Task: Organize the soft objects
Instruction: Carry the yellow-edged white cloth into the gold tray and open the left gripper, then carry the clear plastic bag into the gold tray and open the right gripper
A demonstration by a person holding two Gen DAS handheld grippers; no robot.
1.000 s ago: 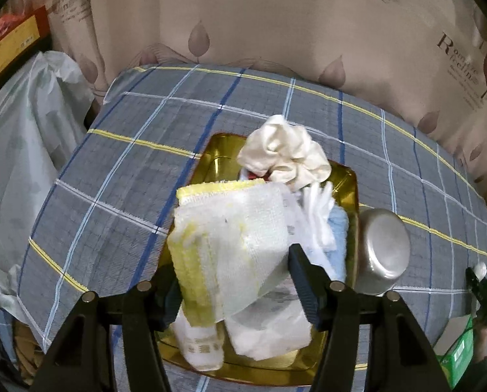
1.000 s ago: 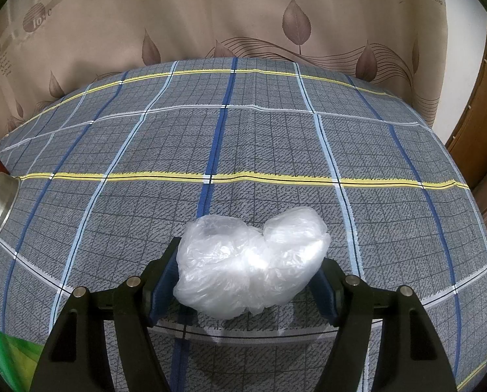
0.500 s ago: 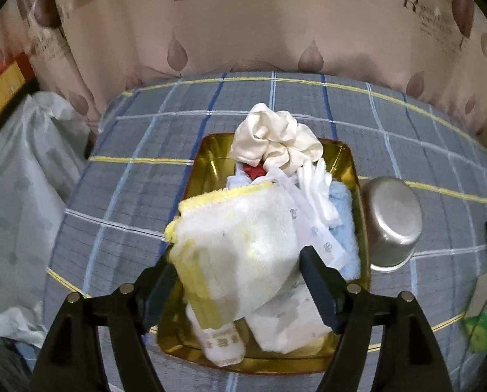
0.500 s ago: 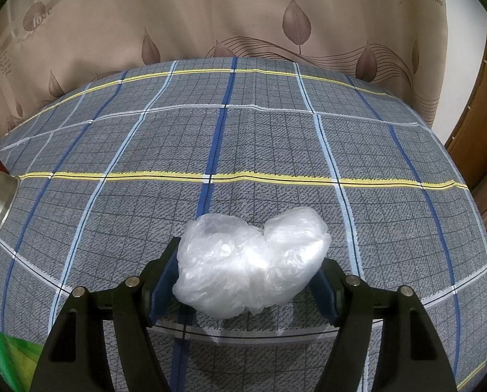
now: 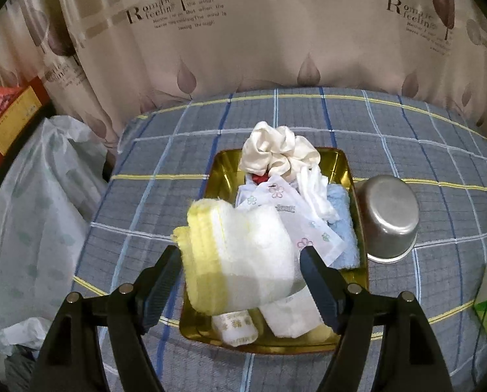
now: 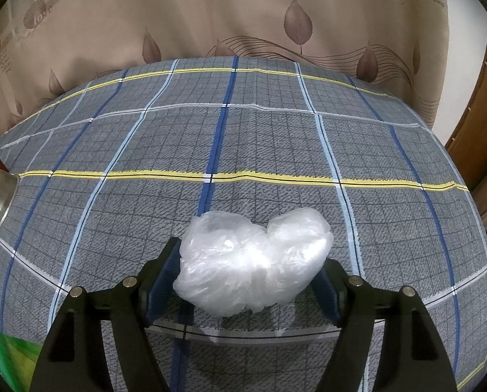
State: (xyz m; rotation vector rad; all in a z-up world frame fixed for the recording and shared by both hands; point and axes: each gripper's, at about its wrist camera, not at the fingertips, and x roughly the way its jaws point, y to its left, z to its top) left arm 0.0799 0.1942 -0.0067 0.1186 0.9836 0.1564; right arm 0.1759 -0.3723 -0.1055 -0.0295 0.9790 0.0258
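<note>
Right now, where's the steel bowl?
Left wrist view: the steel bowl sits upside down on the plaid cloth, right of the gold tray, beside the blue towel.

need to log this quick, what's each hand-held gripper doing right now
Left hand-held gripper: open, jaws just opened wider, towel lies between them on the tray pile.
Right hand-held gripper: shut on the plastic bag.

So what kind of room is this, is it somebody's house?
Probably a home, maybe a bedroom. A checked cloth covers what looks like a bed or table, a leaf-print curtain hangs behind it, and a gold tray holds towels and other soft bits.
</note>
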